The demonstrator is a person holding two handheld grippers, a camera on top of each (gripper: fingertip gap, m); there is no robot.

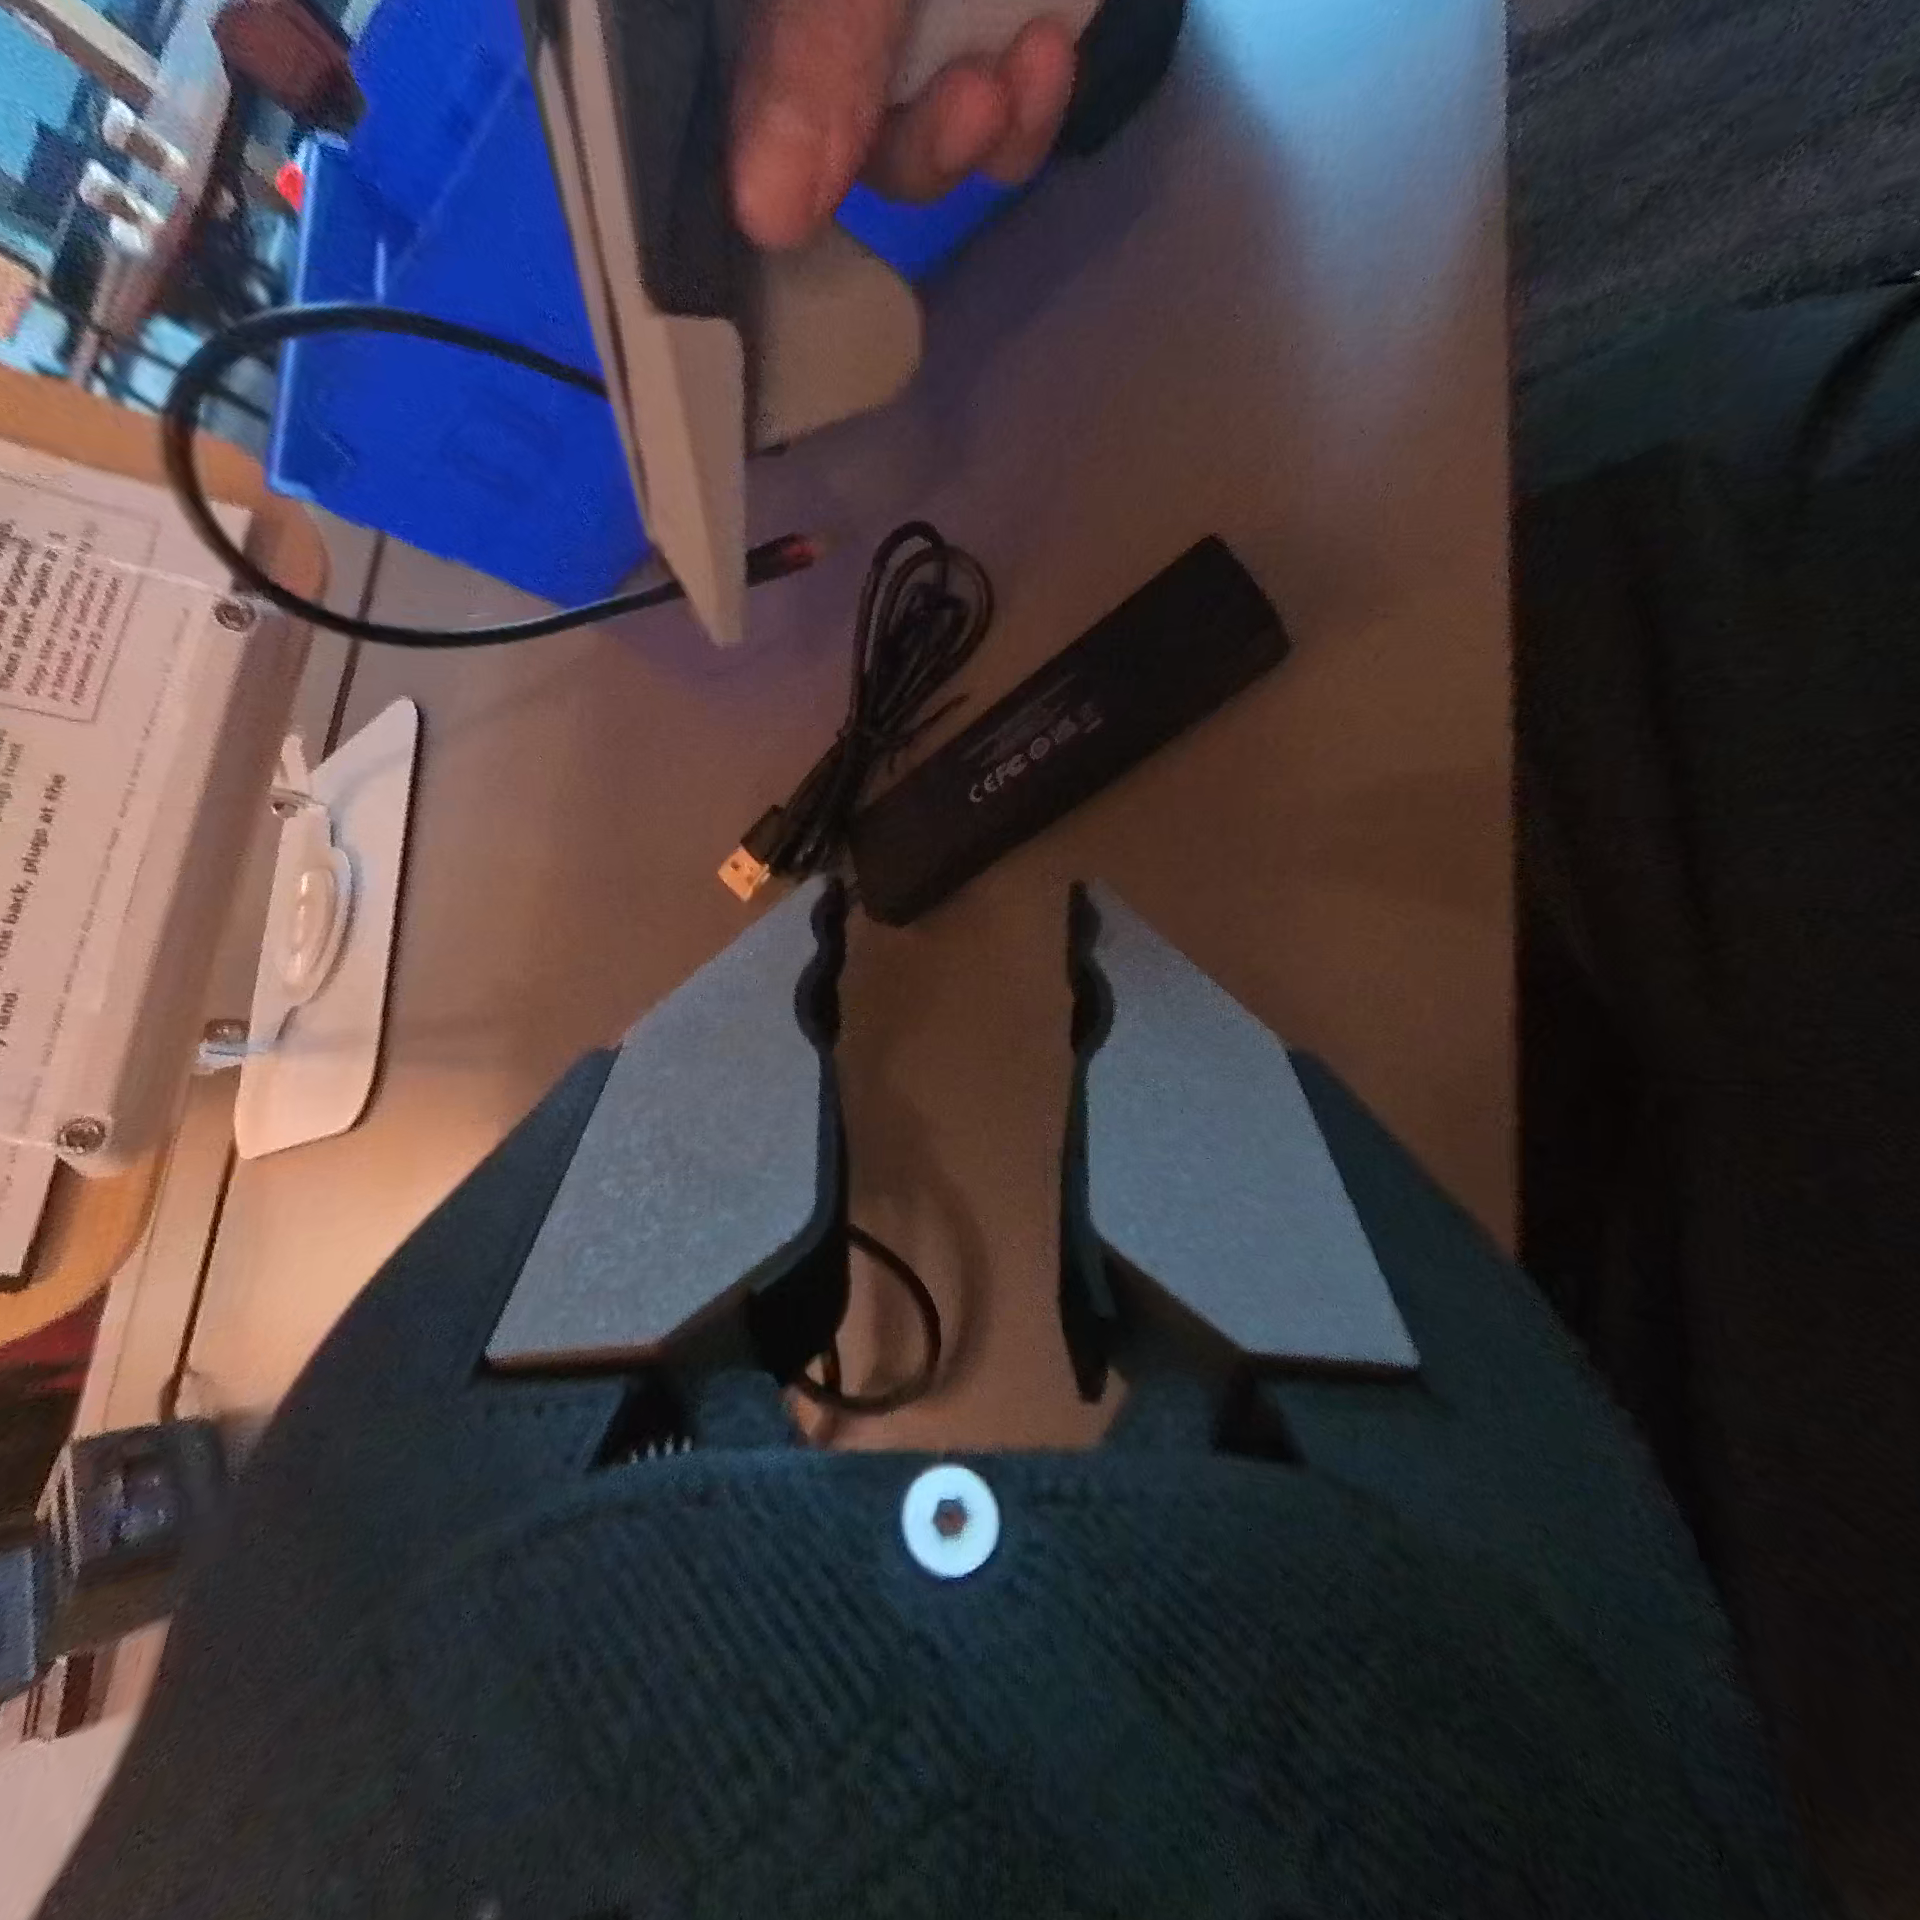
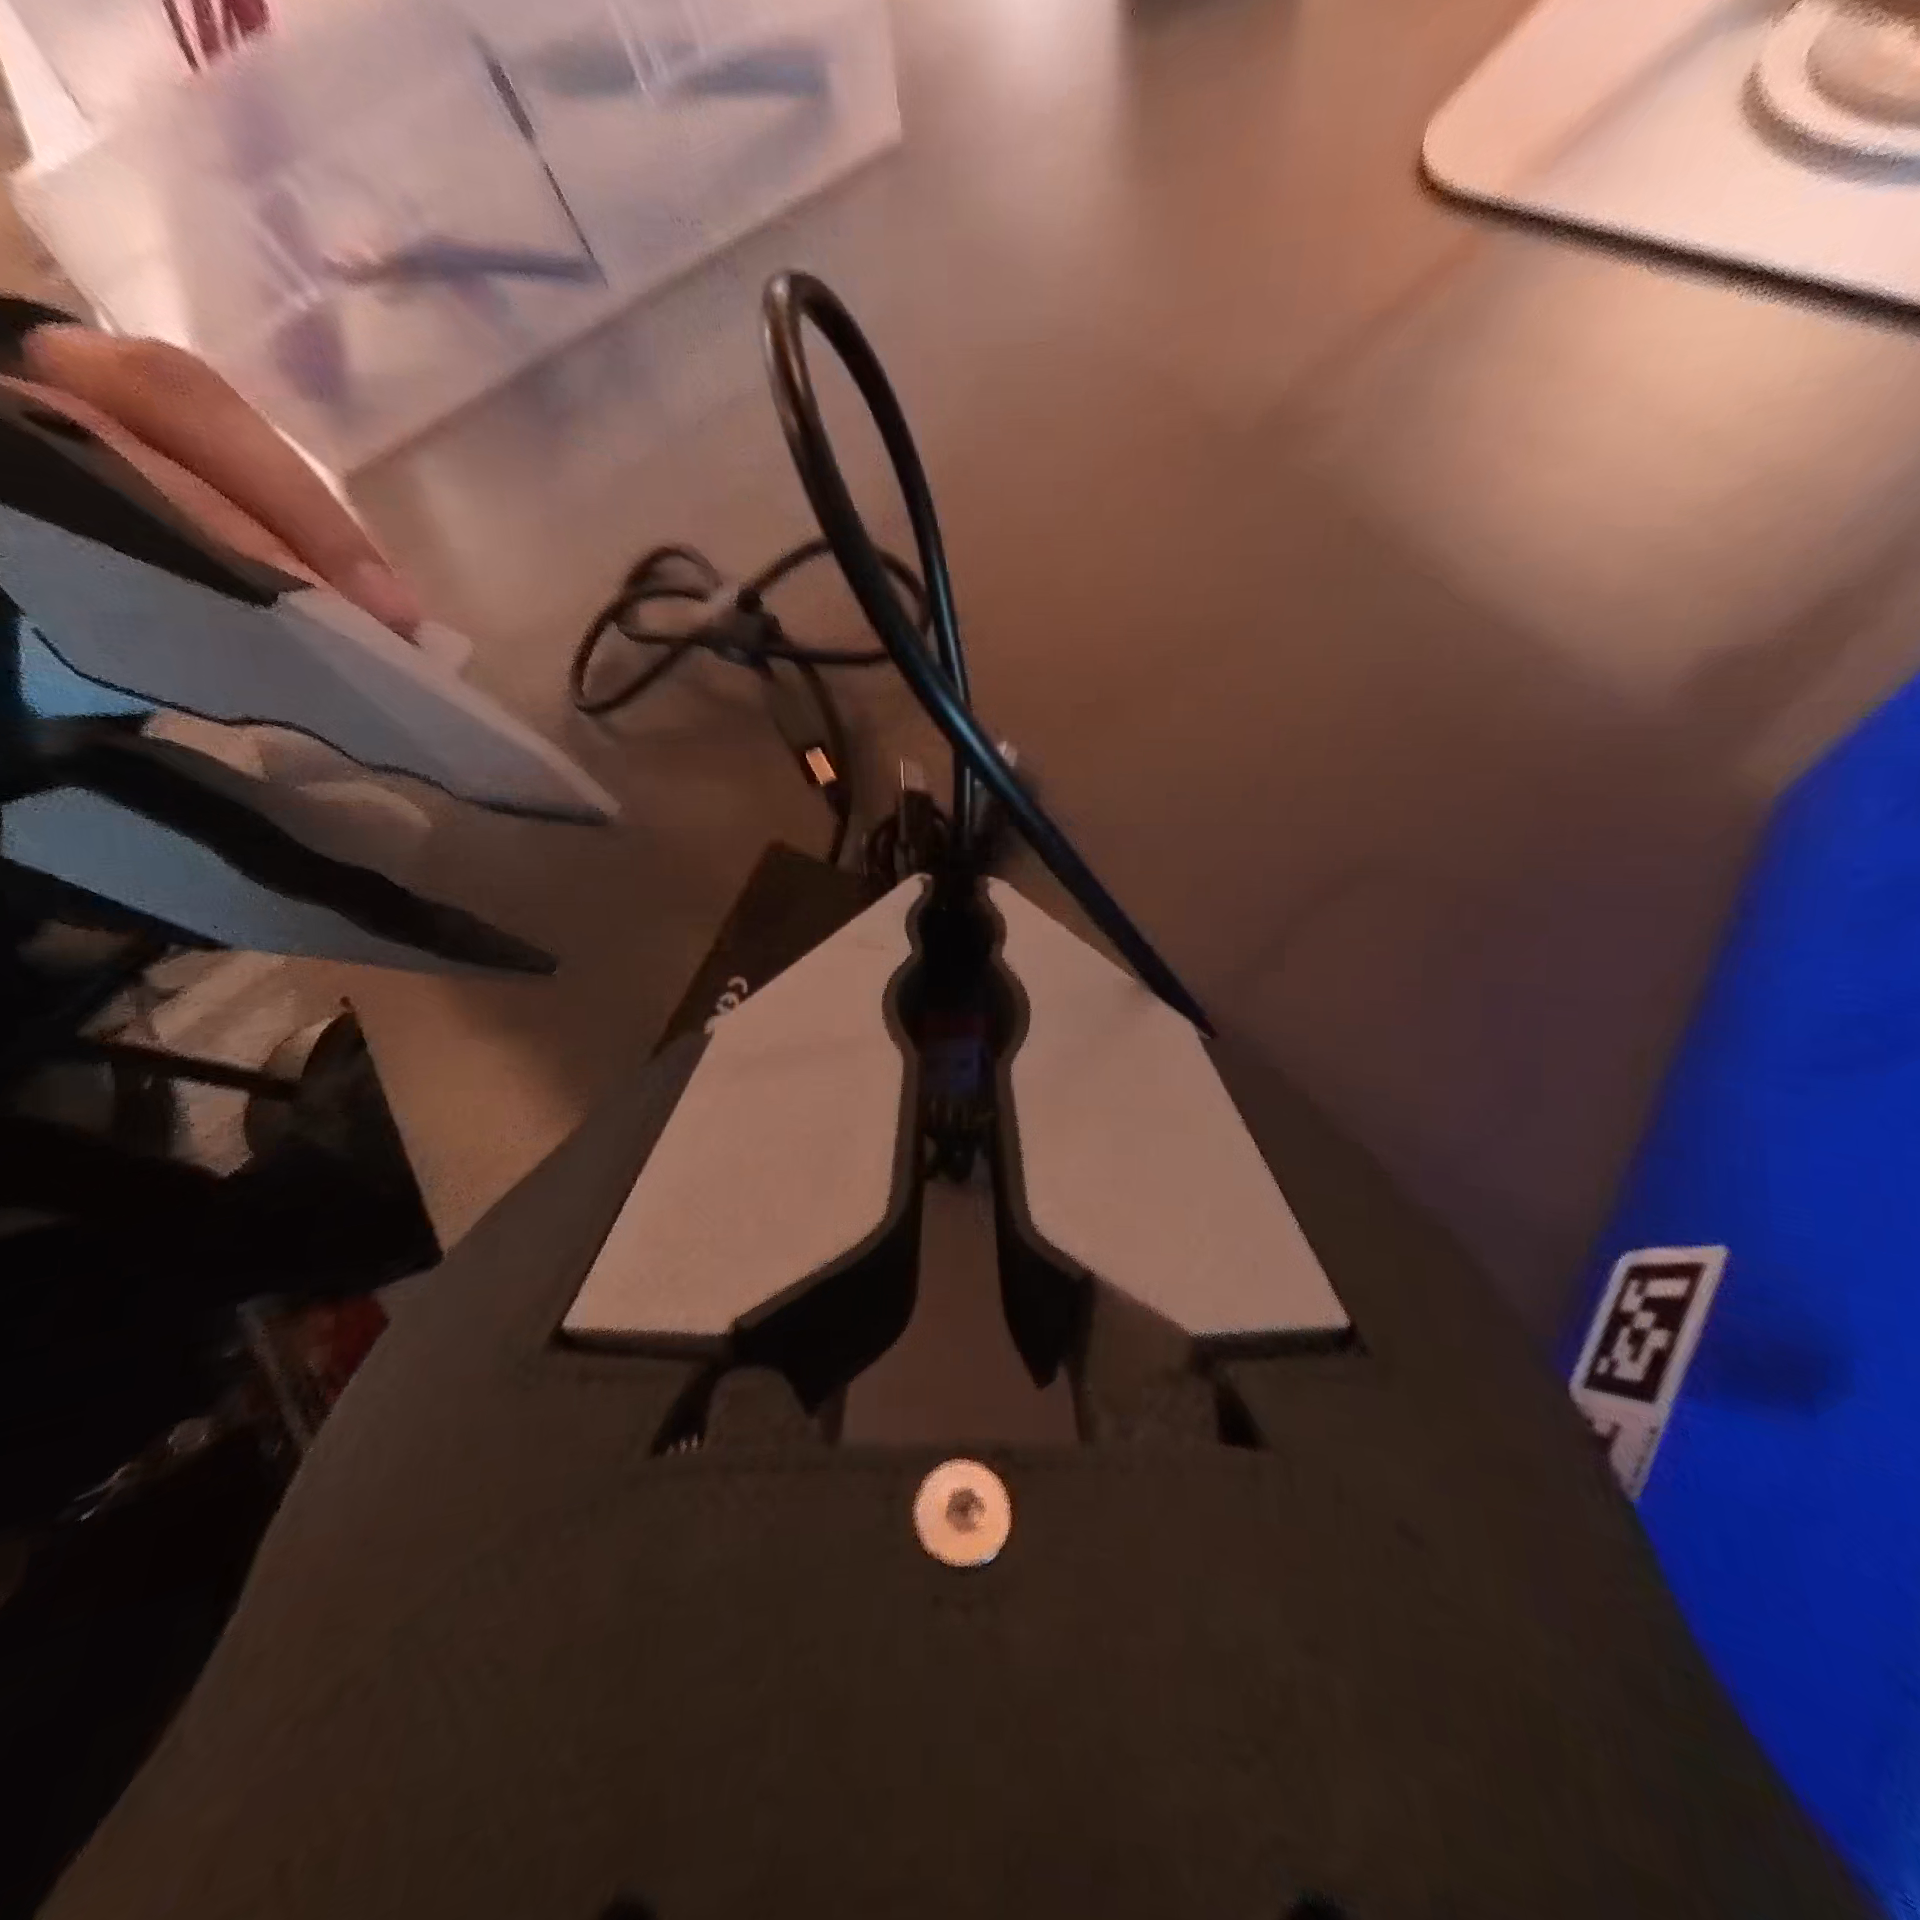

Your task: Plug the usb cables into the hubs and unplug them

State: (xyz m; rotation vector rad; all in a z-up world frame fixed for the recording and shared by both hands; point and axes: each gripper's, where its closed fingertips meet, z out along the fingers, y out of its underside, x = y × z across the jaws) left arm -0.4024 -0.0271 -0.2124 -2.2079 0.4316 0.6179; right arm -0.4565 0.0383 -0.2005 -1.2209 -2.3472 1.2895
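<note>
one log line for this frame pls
left gripper: open, empty, near hub | right gripper: shut on cable | hub on table, nothing plugged in

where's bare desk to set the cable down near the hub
Bare desk lies between the black hub and blue bin, by the edge. Crowded beside the hub's bundled cord, under the right gripper.

Printed markings on the black hub (image 1: 1070, 727); a square code sticker on the blue bin (image 2: 1647, 1340).

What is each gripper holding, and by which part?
Right gripper is shut on the black cable, near its plug end. Left gripper is open and holds nothing.
</note>
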